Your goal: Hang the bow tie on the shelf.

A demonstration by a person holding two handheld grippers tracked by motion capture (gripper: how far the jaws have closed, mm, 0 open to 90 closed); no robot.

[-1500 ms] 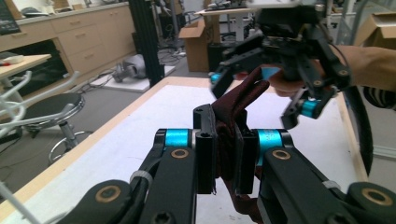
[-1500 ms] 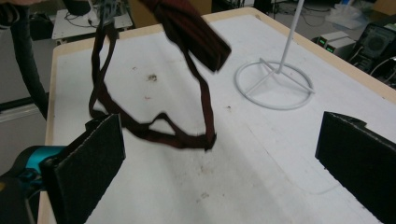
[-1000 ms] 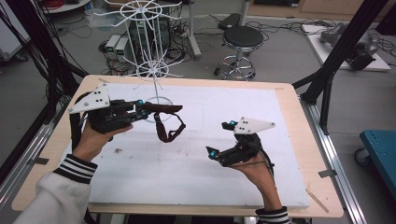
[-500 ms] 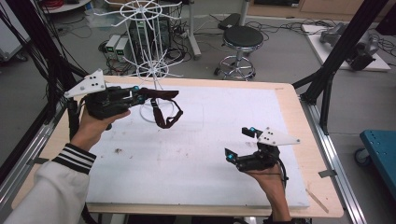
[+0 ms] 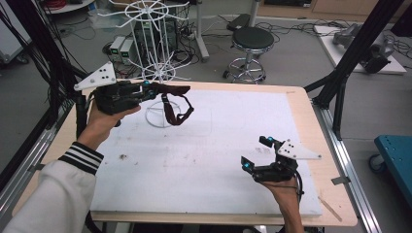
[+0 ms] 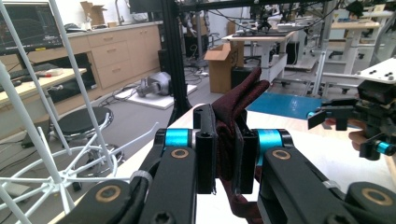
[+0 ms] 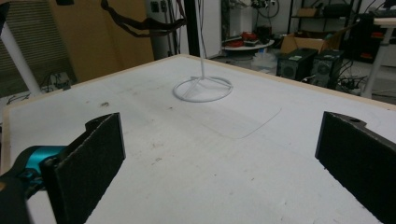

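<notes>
We find no text, label, brand, number or sign that we can read in any of the views; whatever marks stand on the far boxes and equipment are too small and blurred for us to make out.

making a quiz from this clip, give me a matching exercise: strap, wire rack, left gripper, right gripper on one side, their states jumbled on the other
1 strap
2 wire rack
3 left gripper
4 right gripper

a jaws wide open, nothing between them
b white, standing at the far side of the table
c dark red, hanging above the table
d shut on the strap

Pairs: 1-c, 2-b, 3-d, 4-a
</notes>
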